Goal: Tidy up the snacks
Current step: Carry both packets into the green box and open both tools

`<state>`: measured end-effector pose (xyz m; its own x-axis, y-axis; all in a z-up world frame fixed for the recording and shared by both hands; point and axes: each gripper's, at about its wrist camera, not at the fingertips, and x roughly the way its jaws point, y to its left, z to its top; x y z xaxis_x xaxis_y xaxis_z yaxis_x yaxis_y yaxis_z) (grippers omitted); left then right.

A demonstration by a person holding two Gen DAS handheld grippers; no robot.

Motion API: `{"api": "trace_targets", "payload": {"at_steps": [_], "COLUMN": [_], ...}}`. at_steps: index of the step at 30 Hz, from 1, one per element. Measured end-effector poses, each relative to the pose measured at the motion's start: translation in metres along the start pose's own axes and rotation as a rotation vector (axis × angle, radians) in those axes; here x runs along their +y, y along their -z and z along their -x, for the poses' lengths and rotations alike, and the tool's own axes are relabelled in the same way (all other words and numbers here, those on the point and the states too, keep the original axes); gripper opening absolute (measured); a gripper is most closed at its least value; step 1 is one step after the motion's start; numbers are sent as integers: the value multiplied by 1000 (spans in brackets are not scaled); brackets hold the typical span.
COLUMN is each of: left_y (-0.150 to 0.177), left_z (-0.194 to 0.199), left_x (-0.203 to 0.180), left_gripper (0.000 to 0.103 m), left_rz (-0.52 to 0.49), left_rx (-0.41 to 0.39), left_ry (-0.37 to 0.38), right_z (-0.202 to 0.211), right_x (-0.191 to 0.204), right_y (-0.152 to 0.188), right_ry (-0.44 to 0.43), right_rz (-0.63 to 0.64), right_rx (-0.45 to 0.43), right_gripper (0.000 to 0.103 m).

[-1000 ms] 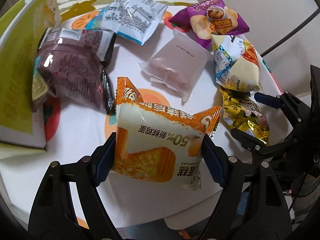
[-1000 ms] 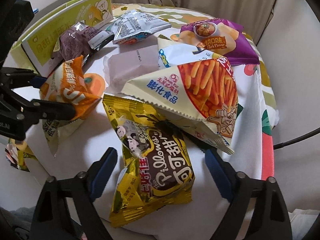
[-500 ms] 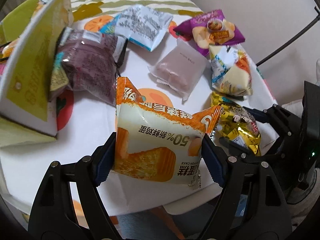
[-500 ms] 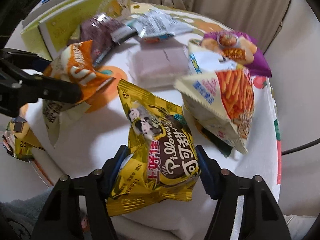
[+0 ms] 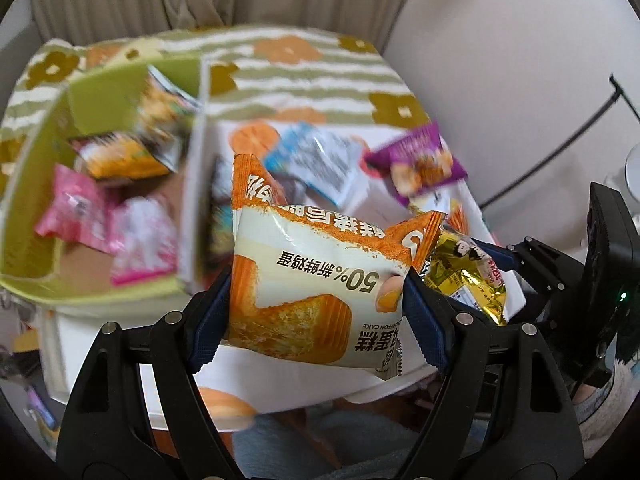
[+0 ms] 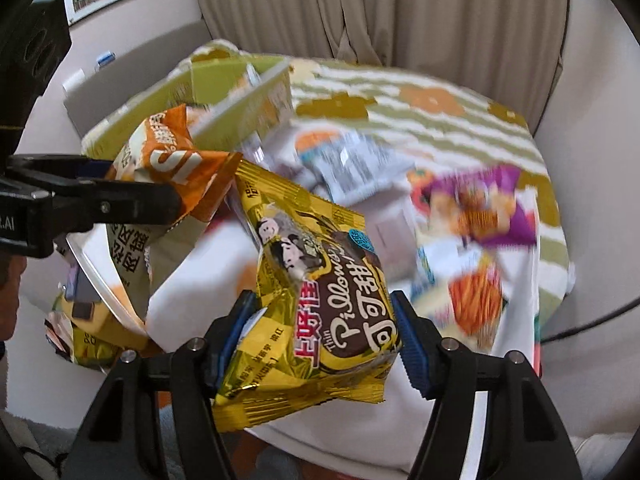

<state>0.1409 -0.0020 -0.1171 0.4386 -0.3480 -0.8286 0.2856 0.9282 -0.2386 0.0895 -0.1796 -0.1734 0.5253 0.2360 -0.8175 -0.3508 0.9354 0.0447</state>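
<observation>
An orange-and-cream cake packet (image 5: 316, 280) is clamped between the blue-padded jaws of the left gripper (image 5: 318, 312) and is held up off the table (image 5: 120, 340), with its printed face turned toward the camera and its crimped top edge pointing away. A gold Pillows packet (image 6: 316, 304) is pinched in the same way between the jaws of the right gripper (image 6: 320, 340), tilted and raised above the white tabletop. The two packets are carried close together: in the left wrist view the gold packet is seen just beside the right edge of the cake packet, and whether they touch cannot be told. Beyond the left gripper, a green cardboard box (image 5: 44, 184) stands open on the table, and pink packets (image 5: 76, 208) and an orange packet (image 5: 120, 160) are seen lying inside it, all blurred. On the flowered tablecloth (image 6: 432, 96) to the right of the box, a white-and-blue packet (image 5: 320, 160), a purple chip bag (image 6: 480, 204) and a bag printed with orange sticks (image 6: 476, 300) are left lying, also blurred. A beige curtain (image 6: 360, 8) hangs behind the table.
</observation>
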Motion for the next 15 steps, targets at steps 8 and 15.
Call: {"api": "trace_targets", "payload": {"at_steps": [8, 15], "left_y": [-33, -49], "left_z": [41, 46], "left_x": [78, 162], "left_gripper": [77, 77], "left_rz": [60, 118], "left_rx": [-61, -47], "left_ry": [-73, -132], "right_z": [0, -18], "right_x": [39, 91], "right_y": [-81, -143], "right_ry": [-42, -74], "right_rz": [3, 31], "right_rx": [-96, -136], "right_gripper": [62, 62]}}
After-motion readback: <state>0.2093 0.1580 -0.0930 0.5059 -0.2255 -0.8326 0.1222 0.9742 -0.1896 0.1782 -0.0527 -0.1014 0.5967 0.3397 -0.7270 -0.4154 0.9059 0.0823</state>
